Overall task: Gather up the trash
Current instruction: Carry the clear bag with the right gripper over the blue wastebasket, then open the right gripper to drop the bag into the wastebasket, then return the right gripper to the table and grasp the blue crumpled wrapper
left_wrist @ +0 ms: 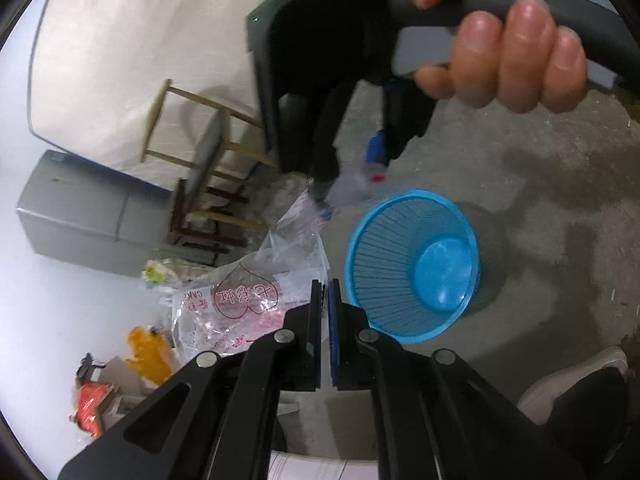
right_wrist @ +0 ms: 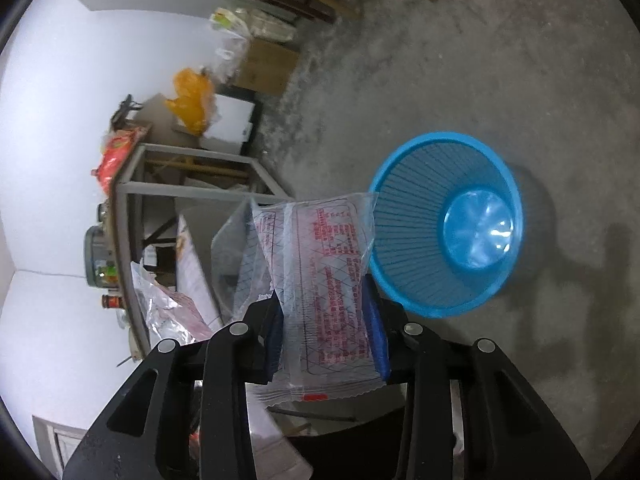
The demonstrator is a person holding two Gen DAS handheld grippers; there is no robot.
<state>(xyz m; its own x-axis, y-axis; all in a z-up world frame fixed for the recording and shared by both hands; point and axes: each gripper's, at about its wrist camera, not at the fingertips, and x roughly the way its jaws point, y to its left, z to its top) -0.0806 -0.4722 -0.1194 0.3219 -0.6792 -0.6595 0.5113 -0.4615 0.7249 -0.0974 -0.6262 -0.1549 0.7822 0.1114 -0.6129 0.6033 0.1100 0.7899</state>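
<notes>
Right wrist view shows the right gripper [right_wrist: 330, 324] with a clear plastic wrapper printed in red and blue [right_wrist: 324, 276] standing between its blue-padded fingers [right_wrist: 376, 340]. The pads sit against the wrapper's two sides, so I read it as a light pinch on the film, though how firmly they press is hard to tell. The wrapper rises from the jaws and its top edge reaches toward the rim of the round blue slatted plastic waste basket [right_wrist: 444, 224], which stands upright and empty on the grey concrete floor [right_wrist: 500, 60], just beyond and to the right.

From the left wrist view, the left gripper [left_wrist: 325, 300] has its fingers pressed together with nothing visibly between them. Beside its tips lies a crumpled clear bag with a red heart print [left_wrist: 244, 296], near the same basket. A person's hand [left_wrist: 504, 68] grips the handle of the other tool above.

The wrapper looks very light, thin and floppy, with a slick surface; it will likely crumple rather than resist, and could slide out or flutter sideways when let go. A hold across its flat middle, or on the crimped seam at its lower end, seems safest. Letting go probably works best directly over the basket's mouth, since so light a piece may drift past the rim.
</notes>
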